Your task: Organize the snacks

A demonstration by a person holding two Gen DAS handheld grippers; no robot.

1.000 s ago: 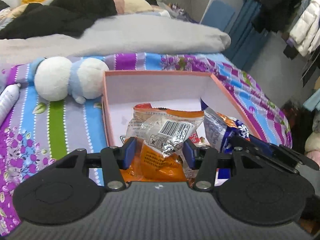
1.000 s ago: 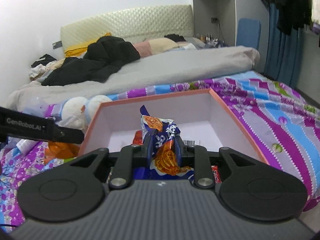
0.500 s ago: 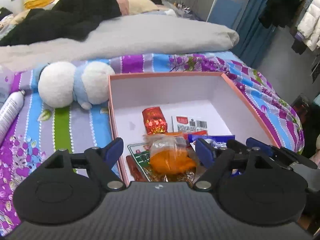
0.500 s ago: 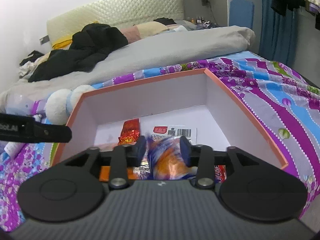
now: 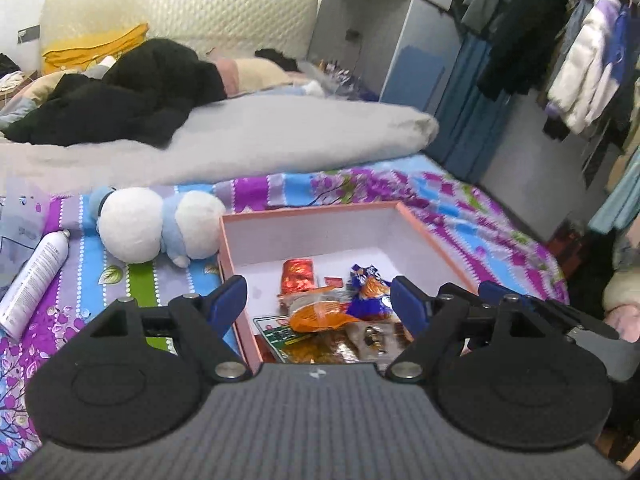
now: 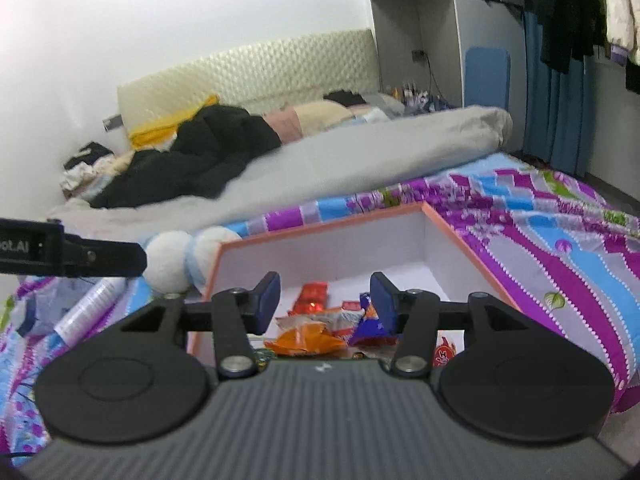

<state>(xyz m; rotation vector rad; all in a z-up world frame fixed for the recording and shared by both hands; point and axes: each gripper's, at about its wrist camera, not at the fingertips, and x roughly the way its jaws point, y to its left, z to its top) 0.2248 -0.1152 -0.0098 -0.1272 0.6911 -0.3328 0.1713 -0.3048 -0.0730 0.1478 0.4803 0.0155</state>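
A pink-rimmed box (image 5: 308,210) with a white inside lies on the striped floral bedsheet. Several snacks rest in its near end: an orange packet (image 5: 320,314), a blue-and-orange packet (image 5: 370,292) and a red foil packet (image 5: 297,276). My left gripper (image 5: 318,298) hovers above the box's near left corner, open wide, with nothing between its pads. My right gripper (image 6: 325,300) is open above the same pile, and the orange packet (image 6: 308,334) and blue packet (image 6: 370,324) lie loose below it. The box rim (image 6: 320,232) shows behind its fingers.
A white and blue plush toy (image 5: 152,224) lies against the box's far left corner. A white spray can (image 5: 34,280) lies at the left. A grey duvet (image 5: 240,140) and black clothes fill the back of the bed. The bed edge drops off at right beside hanging clothes (image 5: 580,80).
Both grippers opened and let go: the orange packet from the left, the blue packet from the right. Both packets now lie in the box, and both grippers have lifted away.
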